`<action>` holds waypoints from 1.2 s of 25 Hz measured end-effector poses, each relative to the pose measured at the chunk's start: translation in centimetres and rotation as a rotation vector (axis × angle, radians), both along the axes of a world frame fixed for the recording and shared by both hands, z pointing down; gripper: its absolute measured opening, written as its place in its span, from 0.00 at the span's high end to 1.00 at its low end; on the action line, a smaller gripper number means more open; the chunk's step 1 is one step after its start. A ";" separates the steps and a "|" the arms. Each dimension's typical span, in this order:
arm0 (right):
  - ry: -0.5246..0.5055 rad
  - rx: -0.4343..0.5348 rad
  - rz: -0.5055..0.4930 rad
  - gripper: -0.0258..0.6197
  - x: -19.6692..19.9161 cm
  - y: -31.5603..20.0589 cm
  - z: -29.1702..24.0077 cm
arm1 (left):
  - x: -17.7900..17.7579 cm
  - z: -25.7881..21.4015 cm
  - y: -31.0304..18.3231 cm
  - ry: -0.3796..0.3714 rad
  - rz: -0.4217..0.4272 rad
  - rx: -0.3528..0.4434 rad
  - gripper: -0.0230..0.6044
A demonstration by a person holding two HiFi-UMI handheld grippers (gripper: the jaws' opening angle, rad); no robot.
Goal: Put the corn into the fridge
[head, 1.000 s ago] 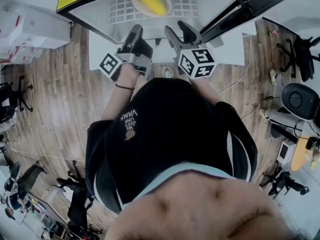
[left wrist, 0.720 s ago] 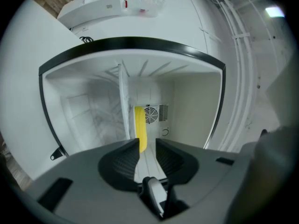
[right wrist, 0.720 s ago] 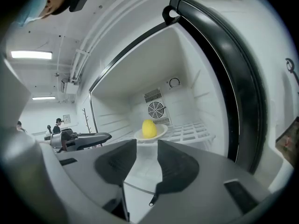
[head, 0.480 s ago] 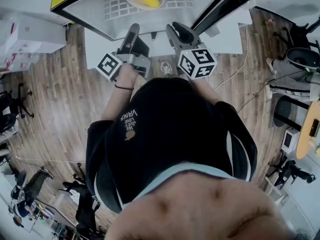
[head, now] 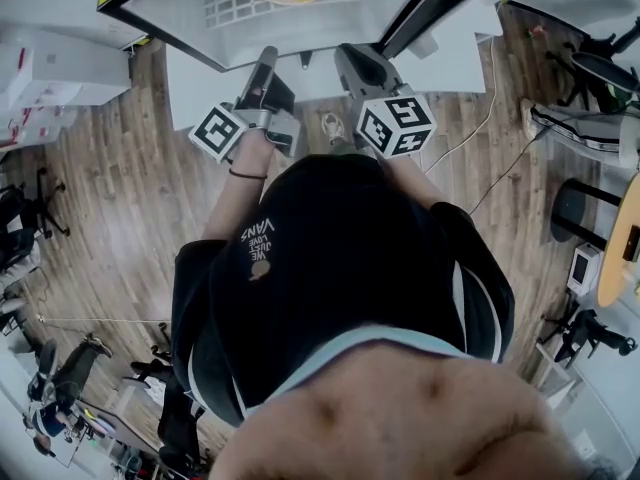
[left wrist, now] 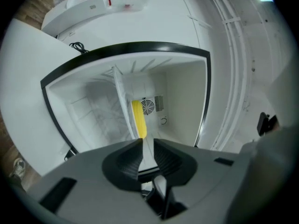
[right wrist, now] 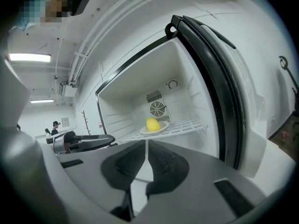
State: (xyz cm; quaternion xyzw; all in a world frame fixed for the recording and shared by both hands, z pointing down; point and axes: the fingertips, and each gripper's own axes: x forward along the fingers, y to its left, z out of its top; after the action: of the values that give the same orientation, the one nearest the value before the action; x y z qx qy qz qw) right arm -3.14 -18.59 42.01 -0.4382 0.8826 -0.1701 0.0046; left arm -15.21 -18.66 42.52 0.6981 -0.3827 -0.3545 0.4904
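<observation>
We are holding both tools just outside the open fridge (right wrist: 122, 107). The corn (right wrist: 152, 124) is already lying on a plate (right wrist: 162, 127) on the wire shelf (right wrist: 189, 124), upper centre in the head view, so the job is looking done.

The right hand-held gripper (right wrist: 146, 146) has just been closing on nothing, and its jaws are now meeting. The left hand-held gripper (left wrist: 147, 146) is showing only a narrow gap and is carrying nothing.

We are judging that both are drawn back from the shelf to free the doorway. The door (right wrist: 219, 78) is standing open at the right of the right gripper view, and nothing is blocking the opening. A cable (head: 480, 118) is trailing over the wooden floor (head: 130, 198).
</observation>
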 end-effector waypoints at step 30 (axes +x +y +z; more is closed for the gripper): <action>0.058 -0.028 -0.029 0.94 -1.3 2.4 1.7 | 1.2 1.8 3.7 -0.748 0.149 0.195 0.93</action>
State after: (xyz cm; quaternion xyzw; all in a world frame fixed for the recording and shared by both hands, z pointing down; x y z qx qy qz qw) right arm -4.46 -16.15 43.76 -0.4301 0.8862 -0.1697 -0.0293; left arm -14.06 -14.98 44.30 0.8484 -0.4476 -0.0736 0.2730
